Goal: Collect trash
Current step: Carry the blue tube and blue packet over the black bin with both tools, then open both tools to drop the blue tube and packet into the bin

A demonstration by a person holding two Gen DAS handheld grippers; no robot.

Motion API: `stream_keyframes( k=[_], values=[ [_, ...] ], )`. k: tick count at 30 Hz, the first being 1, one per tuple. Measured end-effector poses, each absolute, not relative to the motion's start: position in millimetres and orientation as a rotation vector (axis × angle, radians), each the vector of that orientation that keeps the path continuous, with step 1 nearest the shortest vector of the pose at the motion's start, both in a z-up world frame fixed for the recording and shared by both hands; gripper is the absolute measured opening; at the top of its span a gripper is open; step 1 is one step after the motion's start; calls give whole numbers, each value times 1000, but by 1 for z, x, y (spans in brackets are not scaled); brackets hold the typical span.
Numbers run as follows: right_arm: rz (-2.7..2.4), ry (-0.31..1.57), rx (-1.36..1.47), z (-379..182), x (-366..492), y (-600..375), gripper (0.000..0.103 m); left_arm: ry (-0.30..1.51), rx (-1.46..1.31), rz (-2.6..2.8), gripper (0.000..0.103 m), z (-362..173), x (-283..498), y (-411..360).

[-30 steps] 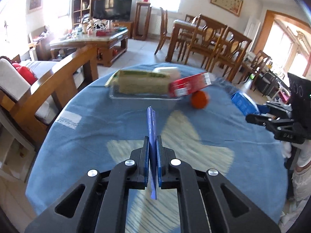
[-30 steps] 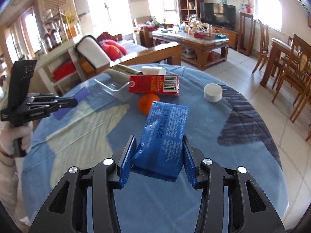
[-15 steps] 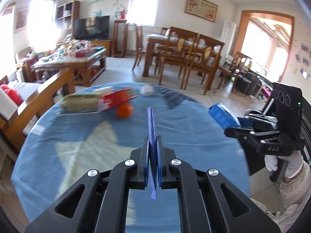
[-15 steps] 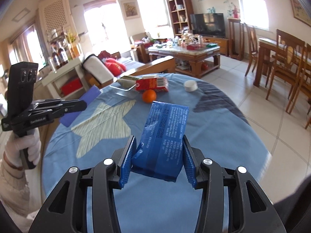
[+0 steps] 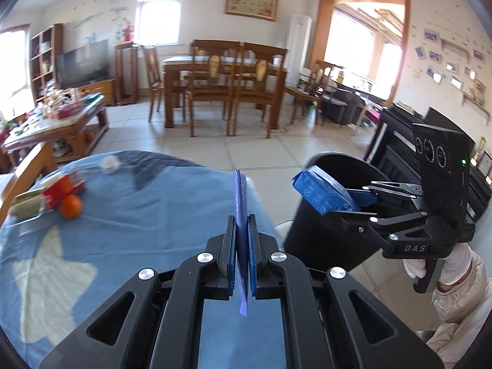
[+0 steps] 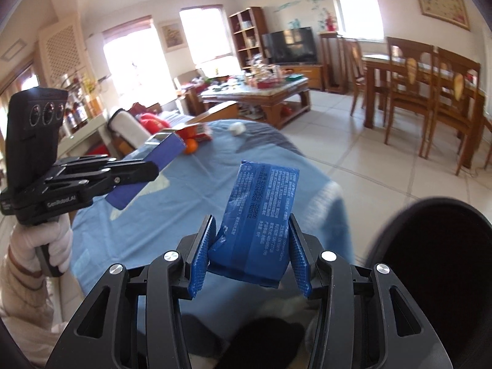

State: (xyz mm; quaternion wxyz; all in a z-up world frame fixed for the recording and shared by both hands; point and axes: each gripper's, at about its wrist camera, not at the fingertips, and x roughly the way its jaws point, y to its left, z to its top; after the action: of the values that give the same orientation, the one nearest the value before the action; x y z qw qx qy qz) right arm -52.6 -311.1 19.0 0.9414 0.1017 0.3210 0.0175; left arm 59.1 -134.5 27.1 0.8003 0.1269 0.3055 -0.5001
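Observation:
My left gripper (image 5: 241,224) is shut on a thin purple-blue flat wrapper (image 5: 240,190), held edge-on above the near edge of the blue-clothed round table (image 5: 138,230). My right gripper (image 6: 250,252) is shut on a blue plastic packet (image 6: 261,212) with white print. In the left wrist view that packet (image 5: 319,189) hangs over the rim of a black trash bin (image 5: 316,240) beside the table. The right wrist view shows the bin (image 6: 430,261) at lower right, and the left gripper (image 6: 152,170) with its wrapper (image 6: 163,153) at left.
On the far side of the table lie an orange (image 5: 70,206), a red carton (image 5: 63,186), a clear tray and a white cap (image 5: 110,163). Beyond are tiled floor, a wooden dining set (image 5: 224,86) and a coffee table (image 5: 58,123). A gloved hand (image 5: 446,264) holds the right gripper.
Both grippers have swung away from the middle of the table toward its edge, each keeping its item. The black bin has come into view, and the blue packet now sits over its rim.

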Motion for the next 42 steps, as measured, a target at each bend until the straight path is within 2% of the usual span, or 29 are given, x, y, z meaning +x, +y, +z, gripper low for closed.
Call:
stream_keyframes(
  k=[23,32,42],
  values=[
    [-218,636,326,-11,-171,-421,46,710,330,-1319,8,-7,-4,-262],
    [-334,687,375,-41,-187,-463,46,777,345,-1411,8,-36,-16,-324],
    [-357,779,342,-63,-178,-488,47,814,527,-1406,11,-66,2,-388]
  ],
)
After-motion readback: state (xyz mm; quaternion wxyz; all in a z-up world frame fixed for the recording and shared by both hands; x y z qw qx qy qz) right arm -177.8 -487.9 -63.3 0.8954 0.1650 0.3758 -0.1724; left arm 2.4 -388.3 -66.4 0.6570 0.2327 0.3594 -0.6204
